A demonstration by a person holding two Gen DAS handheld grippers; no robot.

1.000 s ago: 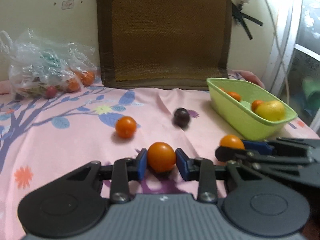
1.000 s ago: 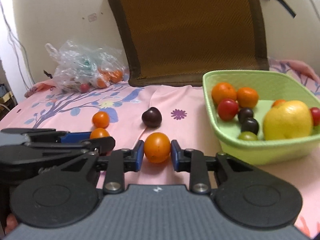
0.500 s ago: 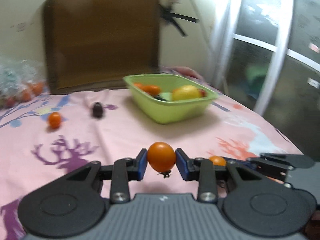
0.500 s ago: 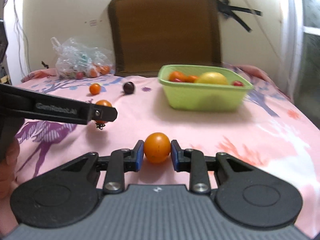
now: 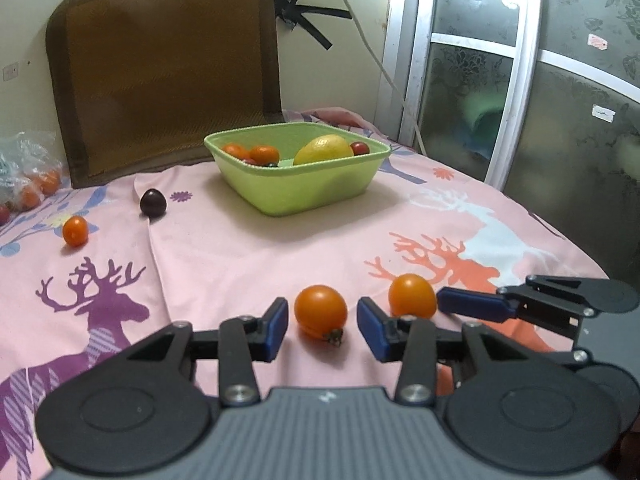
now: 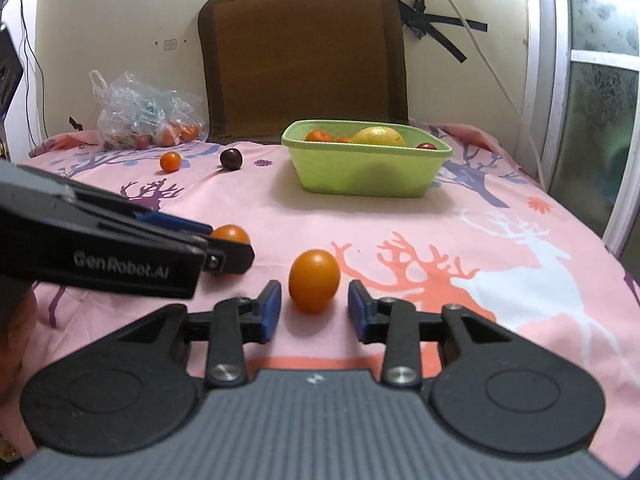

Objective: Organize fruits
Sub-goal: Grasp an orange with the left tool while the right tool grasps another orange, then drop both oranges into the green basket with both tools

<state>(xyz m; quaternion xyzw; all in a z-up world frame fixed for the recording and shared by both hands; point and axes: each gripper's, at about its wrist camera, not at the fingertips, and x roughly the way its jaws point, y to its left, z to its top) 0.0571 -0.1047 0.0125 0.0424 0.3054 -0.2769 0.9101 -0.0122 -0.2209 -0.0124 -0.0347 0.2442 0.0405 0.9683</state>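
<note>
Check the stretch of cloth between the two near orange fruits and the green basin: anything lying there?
Nothing: from the two orange fruits up to the basin, only bare pink cloth, clearest in the right wrist view.

A brown woven cushion [image 6: 302,60] leans upright against the cream wall [image 6: 112,20]. Right of the cushion, black tape [image 6: 440,32] crosses a white cable [image 6: 480,52]; farther right stands a frosted-glass door [image 5: 560,100].
</note>
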